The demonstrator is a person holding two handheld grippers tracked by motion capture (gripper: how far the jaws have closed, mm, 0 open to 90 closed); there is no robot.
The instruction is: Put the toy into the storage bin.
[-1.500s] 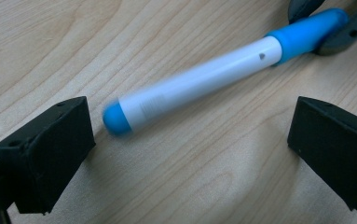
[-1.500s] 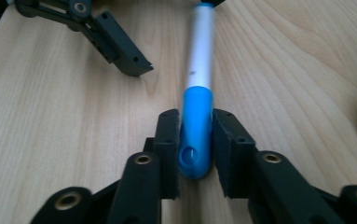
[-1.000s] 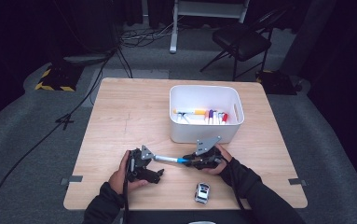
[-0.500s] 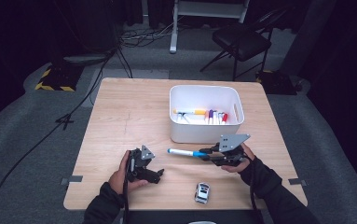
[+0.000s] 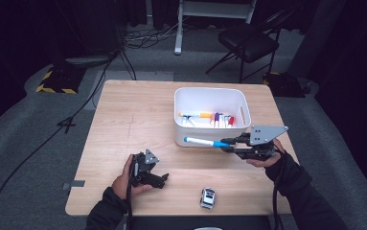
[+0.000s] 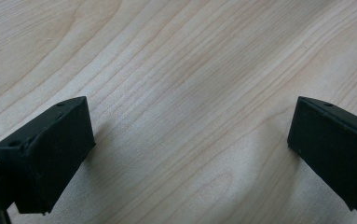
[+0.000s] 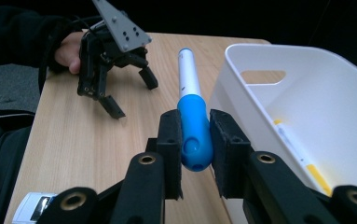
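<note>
A marker [image 5: 205, 142] [image 7: 191, 116] with a white barrel and blue cap is clamped by its blue cap end in my right gripper [image 5: 229, 144] [image 7: 195, 140], which is shut on it and held above the table just in front of the white bin [image 5: 211, 94] [image 7: 316, 93]. The barrel points left along the bin's near wall. Several markers [image 5: 210, 118] lie inside the bin. My left gripper [image 5: 159, 180] [image 7: 129, 91] rests on the wooden table [image 5: 133, 120] [image 6: 176, 93] at the lower left, its jaws open wide over bare wood.
A small white toy car [image 5: 208, 198] [image 7: 34, 205] sits near the table's front edge between the two hands. A black chair [image 5: 248, 43] and cables [image 5: 138, 38] stand on the floor beyond the table. Bare wood lies left of the bin.
My right gripper has lifted the marker off the table and carried it right and toward the bin. The left gripper has stayed in place.
</note>
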